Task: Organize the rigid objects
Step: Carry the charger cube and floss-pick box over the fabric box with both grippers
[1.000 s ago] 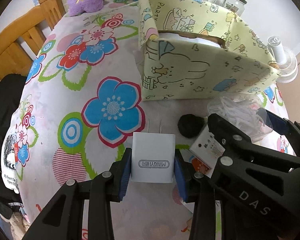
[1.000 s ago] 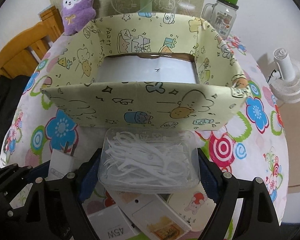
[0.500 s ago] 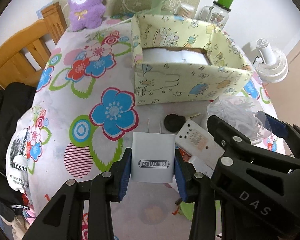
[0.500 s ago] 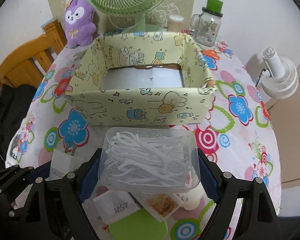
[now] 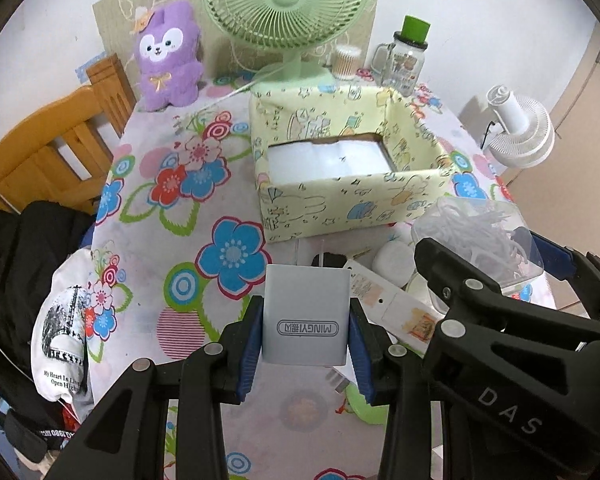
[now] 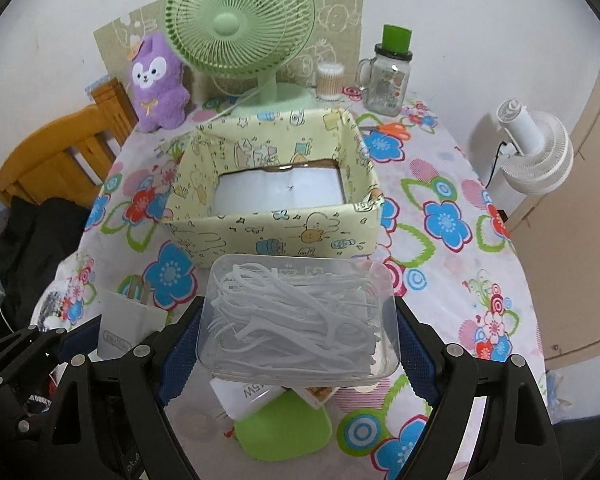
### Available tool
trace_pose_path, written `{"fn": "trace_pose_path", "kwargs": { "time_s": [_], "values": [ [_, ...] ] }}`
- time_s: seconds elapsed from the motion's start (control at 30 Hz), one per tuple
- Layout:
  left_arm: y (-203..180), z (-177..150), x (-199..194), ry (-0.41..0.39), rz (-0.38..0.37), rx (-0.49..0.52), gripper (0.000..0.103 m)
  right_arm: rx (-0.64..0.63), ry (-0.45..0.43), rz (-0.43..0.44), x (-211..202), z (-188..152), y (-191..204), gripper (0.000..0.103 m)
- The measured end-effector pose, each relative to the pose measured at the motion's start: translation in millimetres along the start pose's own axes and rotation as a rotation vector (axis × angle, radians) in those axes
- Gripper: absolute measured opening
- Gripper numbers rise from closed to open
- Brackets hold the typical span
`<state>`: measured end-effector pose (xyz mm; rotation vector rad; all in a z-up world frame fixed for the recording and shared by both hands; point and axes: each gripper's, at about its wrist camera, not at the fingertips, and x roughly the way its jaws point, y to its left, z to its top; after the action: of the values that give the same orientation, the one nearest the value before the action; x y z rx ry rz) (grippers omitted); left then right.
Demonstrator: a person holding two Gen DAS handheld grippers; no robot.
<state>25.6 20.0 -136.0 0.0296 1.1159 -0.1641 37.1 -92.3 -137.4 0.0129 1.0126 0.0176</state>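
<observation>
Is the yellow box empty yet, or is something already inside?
Empty: the yellow box shows only its bare white floor in both wrist views.

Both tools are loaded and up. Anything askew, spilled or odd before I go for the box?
Nothing spilled. The left tool holds the white charger squarely, and the right tool holds the clear floss-pick case level and closed. The yellow box stands upright. Loose items remain piled on the table below.

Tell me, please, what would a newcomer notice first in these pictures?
First, the two held things in the foreground: the left gripper clamps a white wall charger, and the right gripper clamps a clear box of white floss picks. Behind them, mid-table, stands an open yellow cartoon-print box. At the far edge are a green fan and, left of it, a purple plush toy.
</observation>
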Motion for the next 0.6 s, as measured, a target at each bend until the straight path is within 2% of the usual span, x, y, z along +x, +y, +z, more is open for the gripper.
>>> {"fn": "trace_pose_path", "kwargs": {
  "time_s": [0.27, 0.6],
  "values": [
    [-5, 8, -19, -0.029, 0.005, 0.017, 0.041, 0.006, -0.025, -0.003, -21, 7, -1, 0.088],
    [-10, 30, -24, -0.048, 0.011, -0.008, 0.041, -0.014, -0.035, 0.020, -24, 31, -8, 0.088]
  ]
}}
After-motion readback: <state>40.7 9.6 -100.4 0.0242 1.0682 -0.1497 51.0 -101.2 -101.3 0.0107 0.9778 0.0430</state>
